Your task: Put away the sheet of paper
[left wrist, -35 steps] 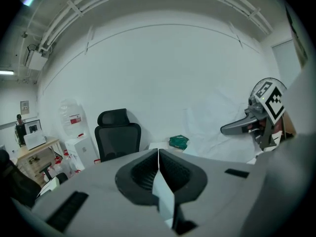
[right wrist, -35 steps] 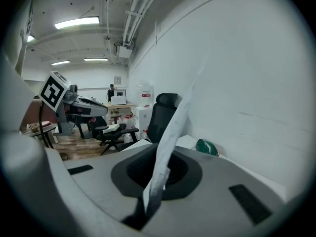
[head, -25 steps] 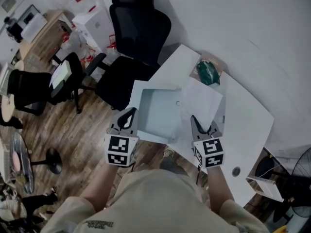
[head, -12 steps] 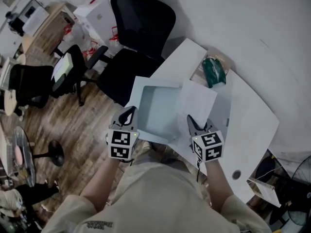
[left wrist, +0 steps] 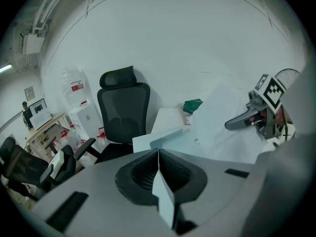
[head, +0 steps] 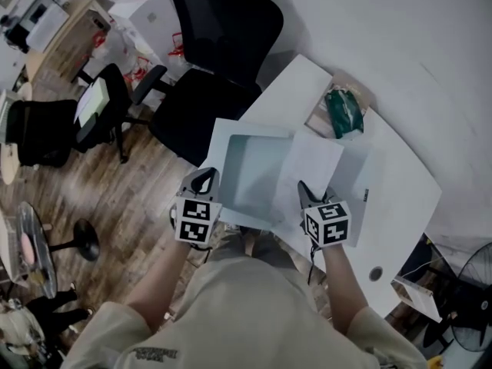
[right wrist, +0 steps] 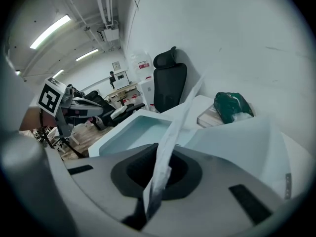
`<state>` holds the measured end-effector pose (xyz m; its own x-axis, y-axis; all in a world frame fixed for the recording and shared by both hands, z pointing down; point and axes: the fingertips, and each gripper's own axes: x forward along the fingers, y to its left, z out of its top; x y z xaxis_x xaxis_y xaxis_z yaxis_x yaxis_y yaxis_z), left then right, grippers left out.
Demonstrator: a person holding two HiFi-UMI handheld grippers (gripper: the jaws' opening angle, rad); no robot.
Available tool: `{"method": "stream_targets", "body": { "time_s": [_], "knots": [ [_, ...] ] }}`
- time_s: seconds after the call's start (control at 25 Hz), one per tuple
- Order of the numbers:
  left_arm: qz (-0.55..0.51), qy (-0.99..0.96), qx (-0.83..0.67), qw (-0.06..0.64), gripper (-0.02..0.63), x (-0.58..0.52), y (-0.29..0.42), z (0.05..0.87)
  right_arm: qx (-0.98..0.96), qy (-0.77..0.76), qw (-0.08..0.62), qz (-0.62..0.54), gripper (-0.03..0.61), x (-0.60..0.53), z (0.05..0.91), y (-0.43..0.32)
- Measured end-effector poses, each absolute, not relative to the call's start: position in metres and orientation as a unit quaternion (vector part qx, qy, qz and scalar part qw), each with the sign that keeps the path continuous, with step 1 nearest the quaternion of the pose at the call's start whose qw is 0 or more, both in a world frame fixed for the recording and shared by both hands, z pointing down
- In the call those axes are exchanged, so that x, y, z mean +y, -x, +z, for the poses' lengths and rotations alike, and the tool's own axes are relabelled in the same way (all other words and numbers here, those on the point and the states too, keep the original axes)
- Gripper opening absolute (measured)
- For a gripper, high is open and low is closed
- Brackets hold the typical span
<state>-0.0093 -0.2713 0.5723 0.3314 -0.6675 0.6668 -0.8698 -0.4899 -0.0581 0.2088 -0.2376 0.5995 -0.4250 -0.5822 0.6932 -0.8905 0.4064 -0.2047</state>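
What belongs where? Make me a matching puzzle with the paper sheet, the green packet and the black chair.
Things:
1. white sheet of paper
2. green packet
3. black office chair

Places:
A. standing on the wooden floor
B. lying on the far side of the white desk
C. pinched in the shut right tool

Pairs: 1-C, 2-B, 3-A

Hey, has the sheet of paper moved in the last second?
Yes, slightly left: the sheet of paper, pinched in the right gripper, has drawn away from the green packet and now covers more of the tray.
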Motion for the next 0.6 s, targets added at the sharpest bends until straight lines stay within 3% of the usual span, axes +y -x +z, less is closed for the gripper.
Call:
{"method": "stream_targets", "body": {
  "time_s": [0.6],
  "knots": [
    [0.367,-0.792,-0.449,0.190,0.023,-0.278,0.029,0.643,-0.757,-0.451,0.342,0.328,0.025,-0.237,0.665,-0.230]
  ]
}}
